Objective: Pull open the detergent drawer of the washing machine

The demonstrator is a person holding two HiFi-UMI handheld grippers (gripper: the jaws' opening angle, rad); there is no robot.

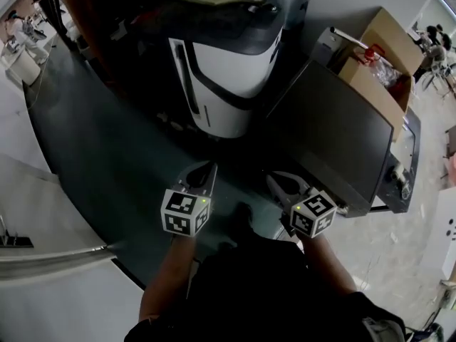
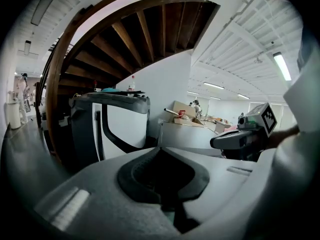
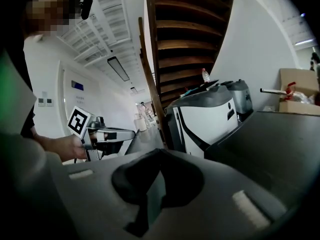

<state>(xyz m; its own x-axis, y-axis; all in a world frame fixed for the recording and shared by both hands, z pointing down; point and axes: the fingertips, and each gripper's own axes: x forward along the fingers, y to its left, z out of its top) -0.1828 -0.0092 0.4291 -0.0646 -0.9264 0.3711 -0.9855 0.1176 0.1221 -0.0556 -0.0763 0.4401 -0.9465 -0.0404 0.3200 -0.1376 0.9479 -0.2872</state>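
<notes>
Gripping the left claw low and left of centre in the head view, jaws pressed fully together on nothing, tips aiming up the frame over the dark floor. Facing the washing machine, white with a black top, standing on that floor at upper centre, well apart from both claws. Not making out its detergent drawer in any view. Gripping the right claw low and right of centre, beside the left claw and level with it, likewise closed tight and holding nothing. Showing, further right, a dark flat panel slanting across the frame, and at upper right an open cardboard box. Catching, in the left gripper view, a wooden staircase arching across the top, above the washing machine.
</notes>
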